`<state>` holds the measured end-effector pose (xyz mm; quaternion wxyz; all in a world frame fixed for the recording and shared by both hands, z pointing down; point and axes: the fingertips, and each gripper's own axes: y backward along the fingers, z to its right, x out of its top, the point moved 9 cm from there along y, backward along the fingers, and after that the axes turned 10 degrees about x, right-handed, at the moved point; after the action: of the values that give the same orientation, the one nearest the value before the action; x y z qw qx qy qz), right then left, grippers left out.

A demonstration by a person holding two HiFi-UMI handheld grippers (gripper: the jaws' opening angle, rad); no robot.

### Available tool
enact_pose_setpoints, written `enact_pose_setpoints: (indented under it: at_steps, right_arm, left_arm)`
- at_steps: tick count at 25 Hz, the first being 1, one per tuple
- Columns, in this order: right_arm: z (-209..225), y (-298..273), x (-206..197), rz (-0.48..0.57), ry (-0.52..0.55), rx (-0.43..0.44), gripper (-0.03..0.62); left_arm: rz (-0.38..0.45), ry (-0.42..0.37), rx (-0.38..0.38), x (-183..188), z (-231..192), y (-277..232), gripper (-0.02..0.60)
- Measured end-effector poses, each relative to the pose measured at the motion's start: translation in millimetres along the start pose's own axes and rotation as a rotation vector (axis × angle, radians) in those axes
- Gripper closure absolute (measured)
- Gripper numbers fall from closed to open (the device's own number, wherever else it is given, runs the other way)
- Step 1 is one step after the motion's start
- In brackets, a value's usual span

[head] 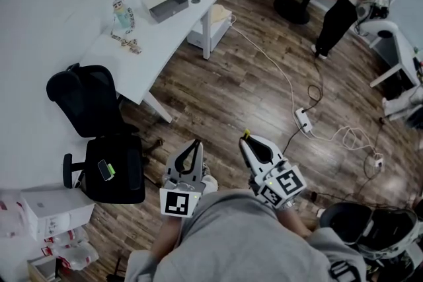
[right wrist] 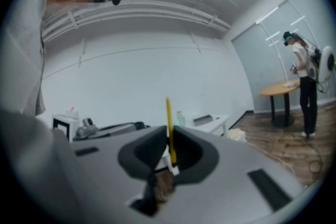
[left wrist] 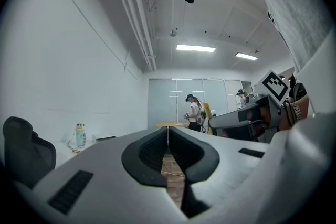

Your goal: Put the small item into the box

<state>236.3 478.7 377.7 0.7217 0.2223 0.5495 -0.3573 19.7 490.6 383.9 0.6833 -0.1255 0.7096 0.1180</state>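
Head view: the left tongs (head: 195,144) and right tongs (head: 246,140) are held side by side above the wood floor (head: 225,86), both aimed forward. A small yellow stick (head: 246,134) peeks out at the right tongs' tips. Well ahead of the left tongs, a grey box (head: 168,6) lies on the white tabletop (head: 158,43).

Left gripper view: the left tongs (left wrist: 168,134) are clenched together with nothing between them.

Right gripper view: the right tongs (right wrist: 169,139) are clamped on the stick (right wrist: 168,118). Its long axis stands upright and its free end points up past the tips. The box (right wrist: 203,119) sits far beyond them, slightly right
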Motion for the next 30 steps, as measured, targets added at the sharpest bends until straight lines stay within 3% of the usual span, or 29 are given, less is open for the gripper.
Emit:
enact_pose_setpoints:
  at_steps: [13,30]
  right_arm:
    - [13.2,-71.6,8.3,0.037,0.011,-0.048,0.534]
    - [44.6,-113.2,12.0,0.009,-0.006,-0.012,0.534]
  left_arm:
    - [0.021,-0.019,-0.049,1.9,-65.1,-48.8,0.543]
    - [0.014,-0.015,0.012,-3.9,-92.7,-77.5,0.543]
